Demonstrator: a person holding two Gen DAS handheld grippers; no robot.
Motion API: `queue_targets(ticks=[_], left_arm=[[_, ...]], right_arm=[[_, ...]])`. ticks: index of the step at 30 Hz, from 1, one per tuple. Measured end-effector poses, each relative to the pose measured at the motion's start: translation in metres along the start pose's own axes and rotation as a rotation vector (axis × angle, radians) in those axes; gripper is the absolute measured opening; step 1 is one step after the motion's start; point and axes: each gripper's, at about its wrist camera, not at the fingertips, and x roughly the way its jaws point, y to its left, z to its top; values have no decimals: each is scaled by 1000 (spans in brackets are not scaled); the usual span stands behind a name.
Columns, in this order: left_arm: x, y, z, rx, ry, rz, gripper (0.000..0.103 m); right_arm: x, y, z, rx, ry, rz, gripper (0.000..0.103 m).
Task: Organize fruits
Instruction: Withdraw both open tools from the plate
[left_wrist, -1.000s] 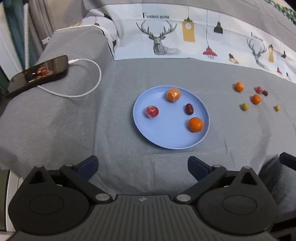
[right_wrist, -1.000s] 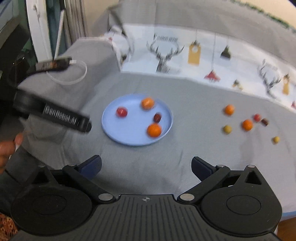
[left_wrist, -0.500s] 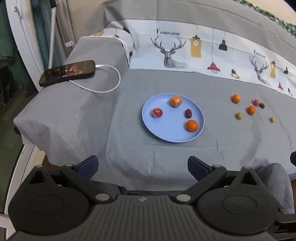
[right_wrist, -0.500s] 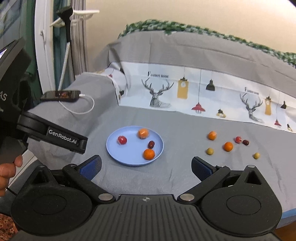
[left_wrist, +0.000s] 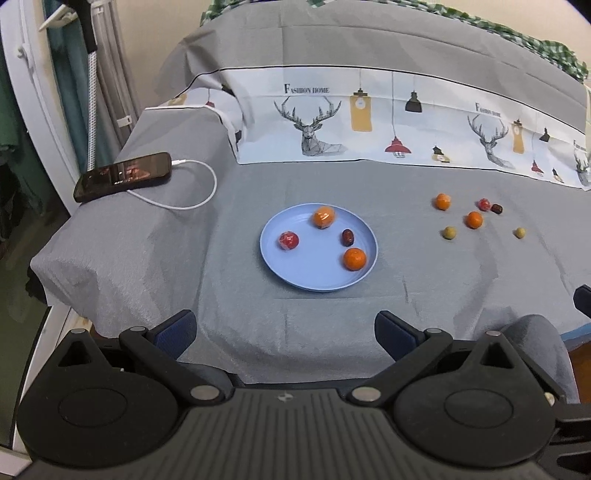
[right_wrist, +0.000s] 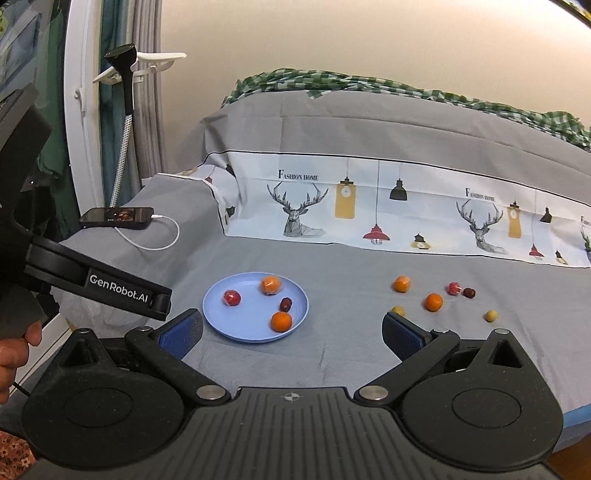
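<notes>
- both the left gripper (left_wrist: 284, 328) and right gripper (right_wrist: 291, 330) gaping wide, holding nothing; hanging back off the bed edge
- blue plate (left_wrist: 295, 273) sits central as the drop spot; six loose fruits (left_wrist: 474, 219) scattered to its right, probably next

- A cream wall (right_wrist: 332, 40) stands behind the bed.
- A grey sheet (left_wrist: 258, 332) covers the bed; a deer-and-lamp printed cloth (left_wrist: 369, 122) lies along its far edge.
- Green checked fabric (right_wrist: 332, 79) tops the far rise.
- A white door frame (right_wrist: 79, 129) and curtains (right_wrist: 147, 110) stand at the left.

"Fashion home" on the printed cloth (right_wrist: 369, 218); "GenRobot.AI" on the left gripper (right_wrist: 122, 291).
</notes>
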Motion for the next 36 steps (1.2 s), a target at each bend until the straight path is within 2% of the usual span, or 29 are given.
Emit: queue_targets(ticks=[11, 36], left_arm=[[-3, 6, -2, -8, -14, -4, 103], [37, 10, -3, -6, 80, 10, 103]], right_arm=[[0, 5, -1, -15, 2, 7, 102], [36, -3, -10, 55, 108, 34, 102]])
